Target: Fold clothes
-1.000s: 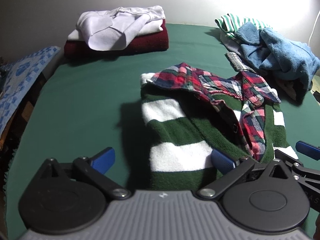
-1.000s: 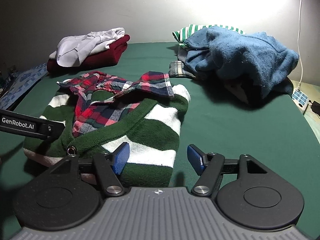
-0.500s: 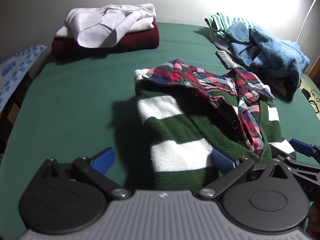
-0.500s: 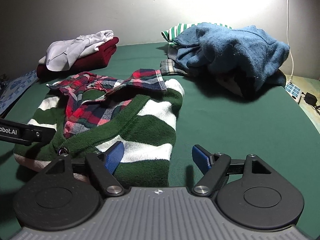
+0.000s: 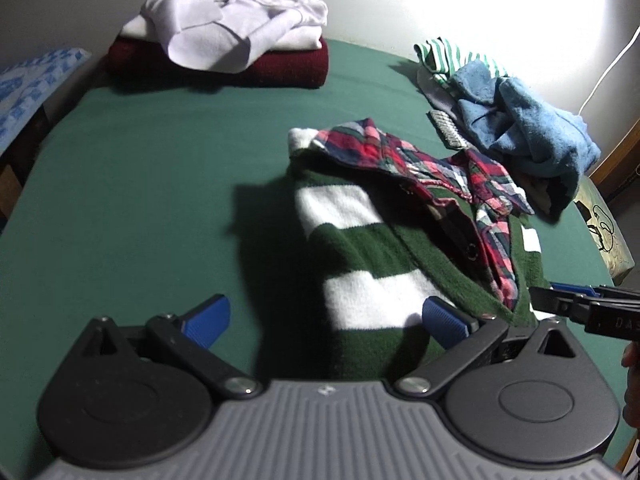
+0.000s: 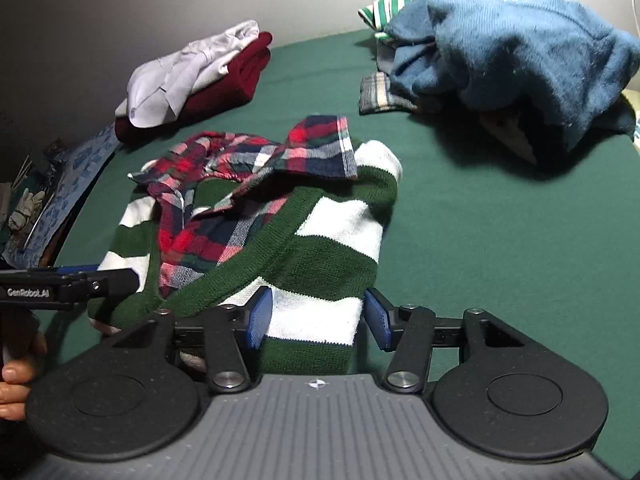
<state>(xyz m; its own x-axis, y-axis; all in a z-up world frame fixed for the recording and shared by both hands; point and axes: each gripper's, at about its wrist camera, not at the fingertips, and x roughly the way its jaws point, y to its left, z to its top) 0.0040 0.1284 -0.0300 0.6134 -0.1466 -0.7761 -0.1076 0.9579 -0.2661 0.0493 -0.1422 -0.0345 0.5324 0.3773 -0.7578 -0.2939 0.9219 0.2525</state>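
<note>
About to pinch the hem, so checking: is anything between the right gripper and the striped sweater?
Nothing visible. The right gripper is open with the green-and-white sweater's near edge directly between its fingers. The left gripper sits off to the side, at the sweater's other edge.

My green-covered table [image 5: 160, 184], maybe a bed, carries the striped sweater [image 5: 360, 264], a folded maroon-and-white stack [image 5: 224, 56] and a blue heap [image 6: 500, 52].
</note>
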